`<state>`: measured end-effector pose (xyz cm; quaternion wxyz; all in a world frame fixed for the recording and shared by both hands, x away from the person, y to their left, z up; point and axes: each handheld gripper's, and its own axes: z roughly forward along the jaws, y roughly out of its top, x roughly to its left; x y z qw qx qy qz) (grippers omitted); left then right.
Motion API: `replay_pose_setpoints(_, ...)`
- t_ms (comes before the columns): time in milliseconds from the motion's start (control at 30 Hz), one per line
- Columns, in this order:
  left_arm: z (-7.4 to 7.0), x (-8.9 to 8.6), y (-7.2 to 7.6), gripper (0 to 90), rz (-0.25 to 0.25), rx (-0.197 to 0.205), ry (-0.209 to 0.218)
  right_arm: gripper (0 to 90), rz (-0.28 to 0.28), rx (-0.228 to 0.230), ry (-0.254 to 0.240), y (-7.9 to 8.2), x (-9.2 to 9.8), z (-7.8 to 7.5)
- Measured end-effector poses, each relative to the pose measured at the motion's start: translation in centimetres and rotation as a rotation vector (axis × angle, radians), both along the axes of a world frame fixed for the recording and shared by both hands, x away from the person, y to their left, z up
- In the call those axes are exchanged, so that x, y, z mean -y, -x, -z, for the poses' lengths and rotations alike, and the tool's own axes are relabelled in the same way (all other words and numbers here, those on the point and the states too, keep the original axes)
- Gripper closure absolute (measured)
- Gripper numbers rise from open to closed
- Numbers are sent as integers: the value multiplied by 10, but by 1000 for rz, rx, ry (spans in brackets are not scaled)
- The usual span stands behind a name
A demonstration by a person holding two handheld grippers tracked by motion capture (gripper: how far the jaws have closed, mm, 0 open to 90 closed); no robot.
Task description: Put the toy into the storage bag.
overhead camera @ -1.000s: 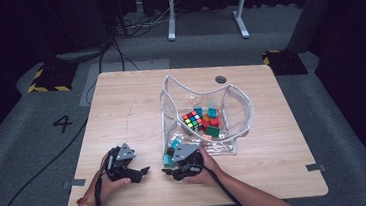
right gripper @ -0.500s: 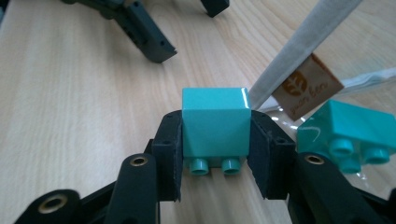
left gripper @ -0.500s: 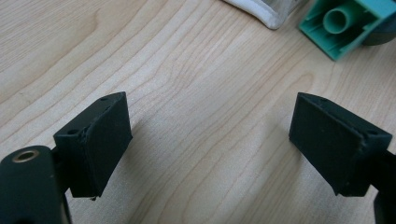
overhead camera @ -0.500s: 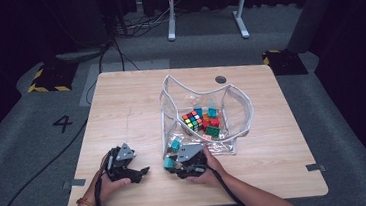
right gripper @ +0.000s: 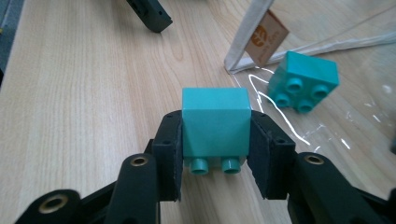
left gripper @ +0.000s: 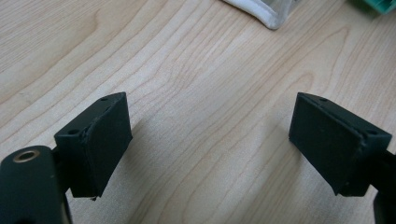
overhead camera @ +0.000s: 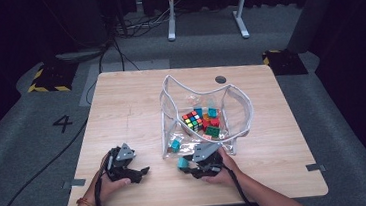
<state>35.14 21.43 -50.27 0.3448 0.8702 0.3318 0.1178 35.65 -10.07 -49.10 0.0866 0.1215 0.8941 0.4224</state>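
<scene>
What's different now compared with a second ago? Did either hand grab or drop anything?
The right tool has just been closing its jaws on a teal block and now clamps it; in the high view it has drawn back from the clear bag toward the table's near edge. The left tool stayed put, open and empty. The bag and the toys inside look unchanged.

Left tongs rest low with jaws apart; right tongs have just closed, jaws clamped.

Teal block, black tool.
</scene>
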Motion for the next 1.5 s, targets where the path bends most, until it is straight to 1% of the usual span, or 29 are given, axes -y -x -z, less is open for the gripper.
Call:
replay_pose_setpoints(33,0,0,0,132,-1,-2,3,591,3,7,-5,0,3,-1)
replay_pose_setpoints(67,0,1,1,132,-1,-10,10,592,9,10,0,1,6,-2)
replay_pose_setpoints(100,0,1,1,132,-1,-10,9,591,13,9,5,2,9,-3)
replay_pose_setpoints(133,0,0,0,132,-2,2,-1,591,12,17,2,1,15,-4)
replay_pose_setpoints(200,0,0,0,132,-1,-1,1,591,20,25,7,2,22,-3)
replay_pose_setpoints(233,0,0,0,132,-1,-1,1,591,18,39,3,1,28,-3)
replay_pose_setpoints(267,0,0,0,132,-1,-1,2,591,22,33,5,2,33,-2)
replay_pose_setpoints(300,0,0,0,132,-1,-1,1,591,20,42,14,2,37,-1)
replay_pose_setpoints(333,0,0,0,132,-1,-1,2,591,39,30,31,4,42,-1)
replay_pose_setpoints(400,0,0,0,132,-1,-1,1,591,47,25,31,4,51,1)
replay_pose_setpoints(433,0,0,0,132,-1,-1,1,591,62,13,36,5,57,2)
replay_pose_setpoints(467,0,0,0,132,-1,-1,1,591,56,25,41,5,61,3)
replay_pose_setpoints(500,0,0,0,132,-1,-1,1,591,69,25,43,6,63,3)
replay_pose_setpoints(533,0,0,0,132,-1,-1,2,591,88,9,45,8,67,3)
replay_pose_setpoints(567,0,0,0,132,-1,-1,1,591,81,25,35,7,71,3)
replay_pose_setpoints(600,0,0,0,132,-1,-1,1,591,107,4,36,9,76,2)
replay_pose_setpoints(633,0,0,0,132,-1,-1,2,591,110,9,27,9,80,2)
replay_pose_setpoints(667,0,0,0,131,-1,-2,1,591,101,30,20,7,83,1)
replay_pose_setpoints(767,0,0,0,131,-1,-1,1,591,131,34,10,7,97,-2)
replay_pose_setpoints(833,0,0,0,131,-1,-1,2,591,155,30,4,8,106,-3)
replay_pose_setpoints(900,0,0,0,132,-1,-1,1,591,183,20,10,9,113,-4)
replay_pose_setpoints(933,0,0,0,132,-1,-1,1,591,191,23,15,9,118,-4)
replay_pose_setpoints(967,0,0,0,132,-1,-1,1,591,196,36,9,9,122,-3)
replay_pose_setpoints(1033,0,0,0,132,-2,-1,1,591,214,35,-1,8,131,-3)
replay_pose_setpoints(1100,0,0,0,131,-2,2,-1,591,235,26,1,8,139,-3)
replay_pose_setpoints(1267,0,0,0,131,-2,2,-1,591,275,33,13,7,156,-6)
replay_pose_setpoints(1333,0,0,0,131,-2,0,0,591,284,27,13,7,163,-7)
replay_pose_setpoints(1467,0,0,0,131,-1,-1,1,592,318,36,23,6,178,-8)
replay_pose_setpoints(1500,0,0,0,131,-1,-1,1,591,332,26,18,6,181,-8)
